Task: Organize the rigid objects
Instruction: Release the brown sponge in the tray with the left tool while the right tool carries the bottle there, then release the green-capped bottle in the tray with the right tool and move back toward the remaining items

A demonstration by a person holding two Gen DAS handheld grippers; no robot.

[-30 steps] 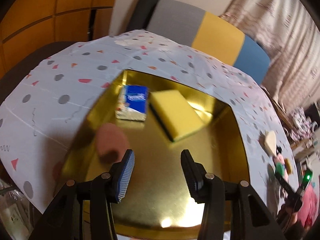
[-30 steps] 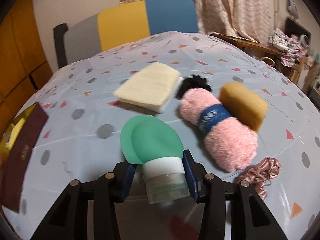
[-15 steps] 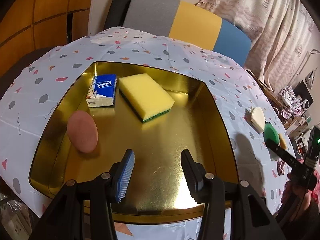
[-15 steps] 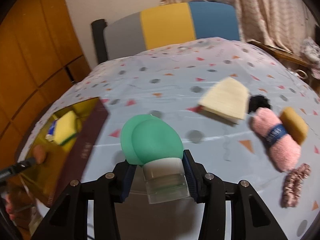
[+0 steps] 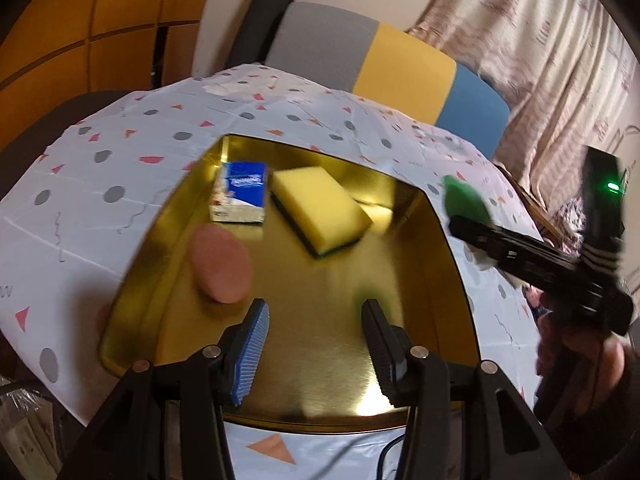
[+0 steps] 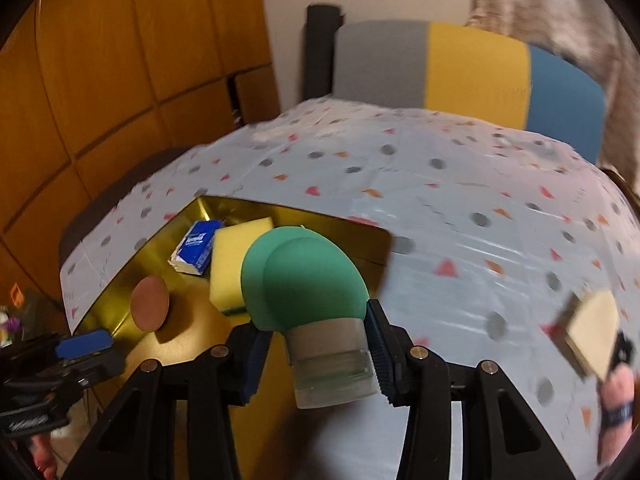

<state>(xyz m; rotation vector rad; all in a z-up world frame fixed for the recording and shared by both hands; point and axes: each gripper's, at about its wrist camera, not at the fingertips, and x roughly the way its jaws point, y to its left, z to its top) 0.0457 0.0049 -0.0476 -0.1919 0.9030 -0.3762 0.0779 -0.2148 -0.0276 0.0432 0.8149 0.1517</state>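
While the right gripper (image 6: 316,354) clamps the green bottle (image 6: 304,280) near the gold tray's (image 5: 460,264) right edge, the empty left gripper (image 5: 316,344) gapes over three stowed items.

The right gripper (image 6: 316,354) clamped a green squeeze bottle (image 6: 306,280) by its clear cap, above the near right corner of a gold tray (image 6: 192,344). Inside lay a yellow sponge (image 6: 232,260), a blue tissue pack (image 6: 196,246) and a brown oval pad (image 6: 150,302).
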